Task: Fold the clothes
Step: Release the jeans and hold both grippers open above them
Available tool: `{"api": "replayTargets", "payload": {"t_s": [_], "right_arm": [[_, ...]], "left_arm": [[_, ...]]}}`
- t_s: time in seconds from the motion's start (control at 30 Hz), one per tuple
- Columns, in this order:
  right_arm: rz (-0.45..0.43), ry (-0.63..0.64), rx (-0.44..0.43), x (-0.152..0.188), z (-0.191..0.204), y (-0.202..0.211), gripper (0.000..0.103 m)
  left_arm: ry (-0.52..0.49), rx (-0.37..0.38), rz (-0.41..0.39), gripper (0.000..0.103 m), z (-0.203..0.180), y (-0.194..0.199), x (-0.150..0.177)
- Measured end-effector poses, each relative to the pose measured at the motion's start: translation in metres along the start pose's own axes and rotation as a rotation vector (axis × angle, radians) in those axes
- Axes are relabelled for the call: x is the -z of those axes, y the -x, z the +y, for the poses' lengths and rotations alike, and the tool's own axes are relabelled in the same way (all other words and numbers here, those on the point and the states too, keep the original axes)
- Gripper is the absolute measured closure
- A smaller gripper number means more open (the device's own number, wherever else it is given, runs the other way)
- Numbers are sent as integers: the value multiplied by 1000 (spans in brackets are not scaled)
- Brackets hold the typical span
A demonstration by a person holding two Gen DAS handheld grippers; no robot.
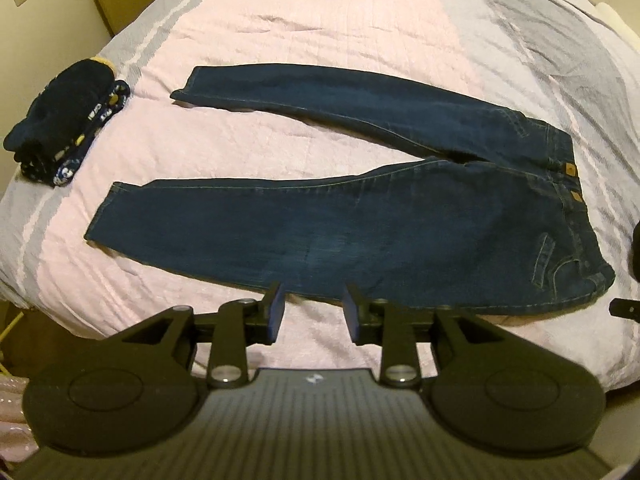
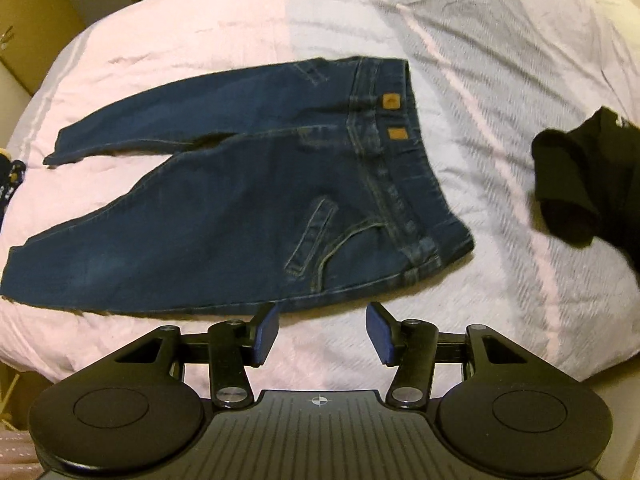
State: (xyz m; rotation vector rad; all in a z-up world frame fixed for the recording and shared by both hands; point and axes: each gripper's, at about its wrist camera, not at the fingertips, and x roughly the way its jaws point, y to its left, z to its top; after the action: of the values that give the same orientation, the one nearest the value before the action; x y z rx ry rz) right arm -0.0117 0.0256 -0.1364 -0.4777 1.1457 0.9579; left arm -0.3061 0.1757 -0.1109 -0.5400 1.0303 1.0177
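Your left tongs [image 1: 313,307] are spread apart with nothing between the blue pads, held low just short of the near edge of the jeans [image 1: 360,220], about mid-thigh on the nearer leg. Your right tongs [image 2: 322,330] are likewise spread and empty, just short of the near hem line of the jeans below the hip pocket; whether either pair touches the bed cannot be told.

Left to right, left wrist view:
- Folded pile of dark clothes [image 1: 64,120] at the far left of the bed [image 1: 320,20], navy items stacked, one with a light print; well apart from the jeans.
- Jeans lie flat and unfolded on the pink and grey striped cover. Leg cuffs point left, legs splayed in a narrow V, waistband to the right.
- Two tan leather patches [image 1: 570,170] on the waistband, one above the other.

Right wrist view:
- Jeans [image 2: 240,200] fill the left and centre; the seat and pocket stitching face up, waistband runs diagonally.
- Black garment [image 2: 588,184] crumpled at the right edge of the bed [image 2: 500,60], apart from the jeans.
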Motion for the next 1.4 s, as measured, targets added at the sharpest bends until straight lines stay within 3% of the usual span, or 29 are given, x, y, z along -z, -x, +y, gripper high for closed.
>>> {"api": "replayTargets", "payload": {"t_s": [0.33, 0.87, 1.4], "right_arm": [[14, -30, 30, 10, 12, 5, 48], [12, -65, 51, 27, -9, 17, 45], [-33, -45, 39, 25, -15, 29, 45]], "left_arm": [[-25, 19, 7, 75, 10, 0, 3], [-66, 55, -7, 74, -12, 5, 27], [-9, 7, -37, 74, -5, 18, 36]]}}
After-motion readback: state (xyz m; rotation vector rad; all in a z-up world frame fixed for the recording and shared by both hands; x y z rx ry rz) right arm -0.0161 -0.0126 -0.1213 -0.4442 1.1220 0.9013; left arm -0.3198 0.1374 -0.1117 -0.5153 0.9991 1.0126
